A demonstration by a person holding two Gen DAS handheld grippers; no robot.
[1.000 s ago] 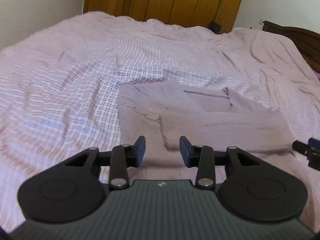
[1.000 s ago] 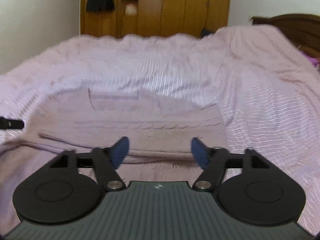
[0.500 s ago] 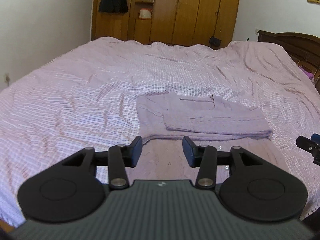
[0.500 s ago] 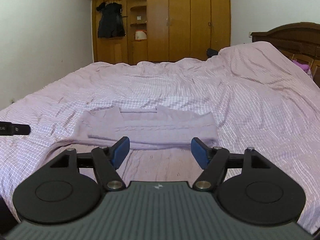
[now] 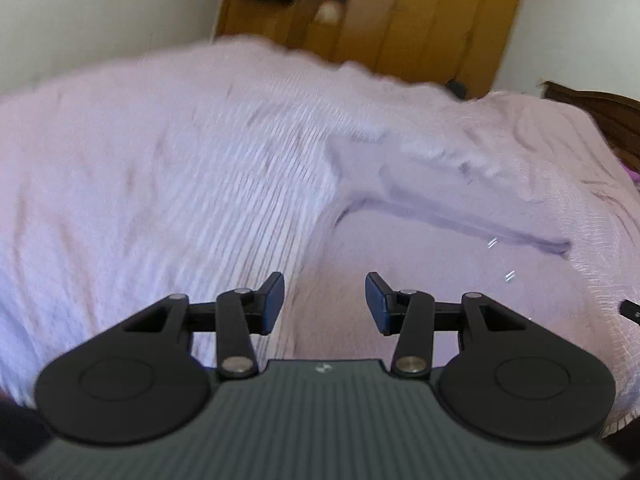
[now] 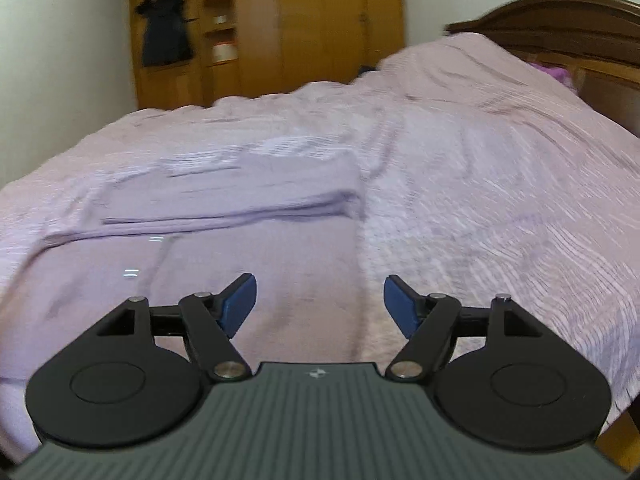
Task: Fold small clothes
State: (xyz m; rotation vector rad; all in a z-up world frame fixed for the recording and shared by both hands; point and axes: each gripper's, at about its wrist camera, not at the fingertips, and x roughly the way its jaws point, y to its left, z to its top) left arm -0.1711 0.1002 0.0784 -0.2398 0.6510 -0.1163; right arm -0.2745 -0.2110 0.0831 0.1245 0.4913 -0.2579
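Only blurred garment detail

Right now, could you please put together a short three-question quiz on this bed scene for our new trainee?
1. True or false: the left hand-held gripper is clamped on the lilac garment.
2. Multiple choice: the garment's top layer is (a) folded over the layer beneath, (b) rolled into a ball, (c) hanging on the wardrobe.
3. Short answer: what lies between the fingers of the right hand-held gripper?

Key
1. False: its fingers stand apart and hold nothing.
2. (a): the folded edge runs across the garment, which lies on the bedspread.
3. Nothing is gripped; only cloth on the bed shows beyond the gap.
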